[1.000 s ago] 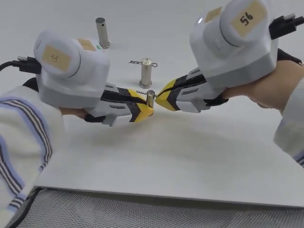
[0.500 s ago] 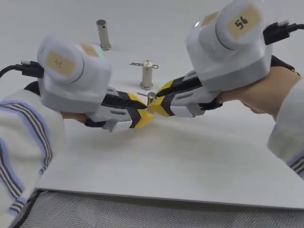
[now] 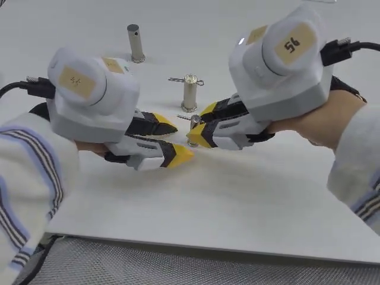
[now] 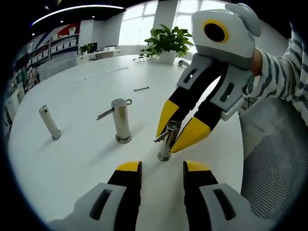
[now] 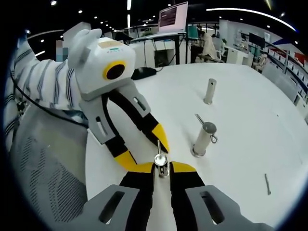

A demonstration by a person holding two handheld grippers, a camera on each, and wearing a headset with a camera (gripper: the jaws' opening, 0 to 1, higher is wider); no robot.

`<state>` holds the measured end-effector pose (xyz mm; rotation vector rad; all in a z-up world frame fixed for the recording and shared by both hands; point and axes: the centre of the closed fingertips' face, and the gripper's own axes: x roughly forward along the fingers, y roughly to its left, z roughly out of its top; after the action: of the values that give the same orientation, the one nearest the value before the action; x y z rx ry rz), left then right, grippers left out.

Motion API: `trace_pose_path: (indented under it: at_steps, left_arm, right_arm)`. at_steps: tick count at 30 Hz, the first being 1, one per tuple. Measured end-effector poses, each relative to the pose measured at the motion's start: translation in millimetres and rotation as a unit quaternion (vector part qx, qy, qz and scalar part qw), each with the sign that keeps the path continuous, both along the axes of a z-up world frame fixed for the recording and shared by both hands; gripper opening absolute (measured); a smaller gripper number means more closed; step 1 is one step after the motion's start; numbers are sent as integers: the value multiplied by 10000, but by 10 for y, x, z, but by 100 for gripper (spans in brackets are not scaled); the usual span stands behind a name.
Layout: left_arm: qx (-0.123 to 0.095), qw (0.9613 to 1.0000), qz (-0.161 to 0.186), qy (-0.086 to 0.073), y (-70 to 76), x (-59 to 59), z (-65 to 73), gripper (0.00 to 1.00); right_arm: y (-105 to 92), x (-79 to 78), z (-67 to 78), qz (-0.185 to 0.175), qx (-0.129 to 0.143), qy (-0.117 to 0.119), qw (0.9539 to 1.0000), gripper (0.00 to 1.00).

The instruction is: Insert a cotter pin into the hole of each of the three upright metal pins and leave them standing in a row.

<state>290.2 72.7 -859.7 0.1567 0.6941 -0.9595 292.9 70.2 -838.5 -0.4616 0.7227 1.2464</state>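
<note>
The big white worktop point(image 3: 237, 202) holds everything. The left hand-held gripper point(image 3: 171, 140) is wide open and holds nothing. The right hand-held gripper point(image 3: 200, 124) is squeezed shut on the top of the near pin point(image 4: 166, 147). That pin stands up straight near the middle of the worktop.

From the head view, the middle pin point(image 3: 190, 95) stands close by at 12 o'clock from the near pin. The far pin point(image 3: 136, 44) stands well apart at 11 o'clock and has no cotter pin in it. The middle pin has a cotter pin point(image 3: 178, 79) through its top.

A second cotter pin point(image 4: 160, 137) sits in the near pin. It lies flat, across the upright pin, and its end pokes out toward the left hand-held gripper. In the left gripper view it is at 12 o'clock, just past the open jaws, so the left one is nearer to that end. I cannot tell if it is pushed all the way through.

A spare cotter pin point(image 4: 141, 88) lies flat, well past the middle pin. I think it is meant for the far pin.
</note>
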Motion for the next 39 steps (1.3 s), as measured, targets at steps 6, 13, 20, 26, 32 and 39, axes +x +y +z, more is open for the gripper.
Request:
trace_pose_path:
  at_steps: [6,13,20,26,32,39]
  left_arm:
    - [-4,10000,50,-60,53,15,32,37]
    - [22,9999,91,-46,108,4,32,40]
    - [112,9997,234,-1,204,11,18,43]
    - [125,9993,340,-10,253,39,52,46]
    - [49,9988,487,3,325,79,110,47]
    - [88,9982,588,-3,393,111,132,49]
  right_arm:
    - [14,28,16,43,74,-92,9999,11]
    - [-37,103,46,137,164,-79,9997,10]
    - [-172,202,94,591,143,-296,9977,10]
    - [-326,327,112,943,110,-362,9948,10]
    - [-446,397,162,1290,213,-294,9910,10]
    - [-475,540,174,1473,311,-318,9881,10]
